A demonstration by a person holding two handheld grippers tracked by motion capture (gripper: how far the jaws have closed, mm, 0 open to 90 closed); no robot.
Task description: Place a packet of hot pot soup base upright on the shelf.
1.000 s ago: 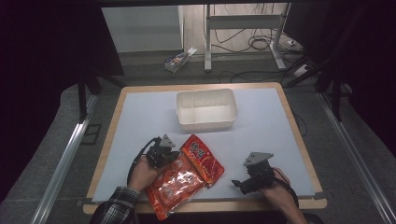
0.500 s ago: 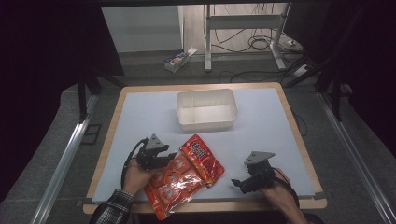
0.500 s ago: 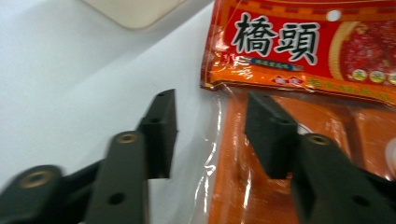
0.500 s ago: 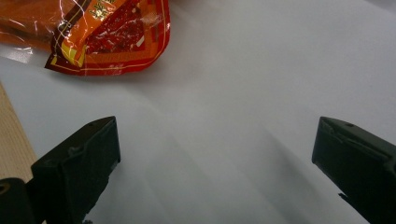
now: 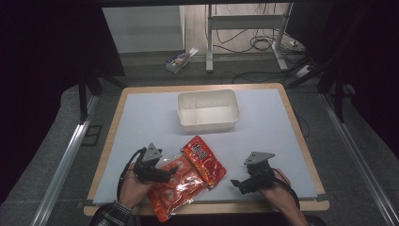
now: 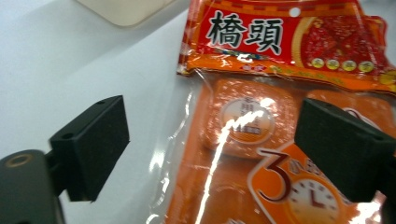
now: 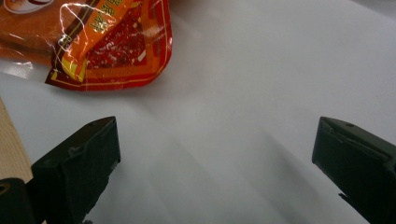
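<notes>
Left claw (image 5: 167,175) sits at lower left of the high view, jaws apart and just been opening; nothing is clamped. In the left gripper view the packet (image 6: 280,116) lies flat on the worktop (image 6: 70,60) between and beyond the two black jaws, the right jaw over its orange part, the left jaw over bare worktop beside its clear edge; pads aren't pressing it. High view: packet (image 5: 188,176) is at lower centre, near the front edge of the worktop (image 5: 141,117), tilted with its red header end up and right and its other end running past the front edge. Right claw (image 5: 235,184) is at lower right, jaws wide apart over bare worktop, near the packet's right side but clear of it; right gripper view has the packet's red corner (image 7: 107,51) at upper left. Empty white bin (image 5: 208,110) sits at upper centre, well apart from the packet.
</notes>
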